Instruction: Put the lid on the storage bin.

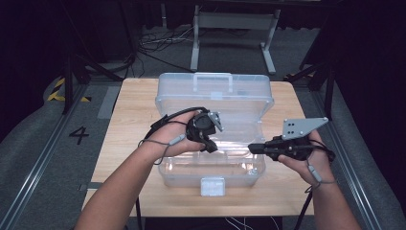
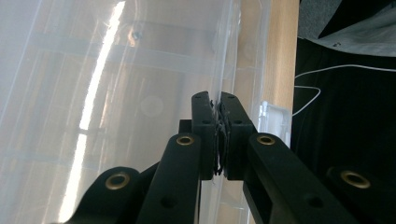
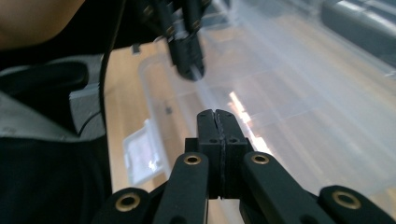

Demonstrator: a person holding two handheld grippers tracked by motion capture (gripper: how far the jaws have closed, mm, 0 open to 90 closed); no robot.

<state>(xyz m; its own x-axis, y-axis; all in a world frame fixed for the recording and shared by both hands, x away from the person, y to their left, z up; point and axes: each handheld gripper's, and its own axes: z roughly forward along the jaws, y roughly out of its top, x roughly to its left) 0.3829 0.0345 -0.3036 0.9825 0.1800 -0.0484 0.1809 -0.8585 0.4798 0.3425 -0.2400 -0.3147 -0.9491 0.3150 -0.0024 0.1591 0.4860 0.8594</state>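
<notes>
The left tongs (image 1: 209,145) pinch a thin inner wall of the clear plastic box (image 1: 165,96) at centre frame. The right tongs (image 1: 252,147), pressed together and holding nothing, hover at the box's right edge above the desk (image 1: 129,124).

Dim room, glare streaks, blurred close-up views.

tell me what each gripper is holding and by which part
The left gripper pinches a thin clear edge of the clear plastic box. The right gripper is shut, holding nothing.

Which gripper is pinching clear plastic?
The left gripper: its jaws clamp a thin clear plastic edge over the open box. The right gripper is shut on nothing.
</notes>
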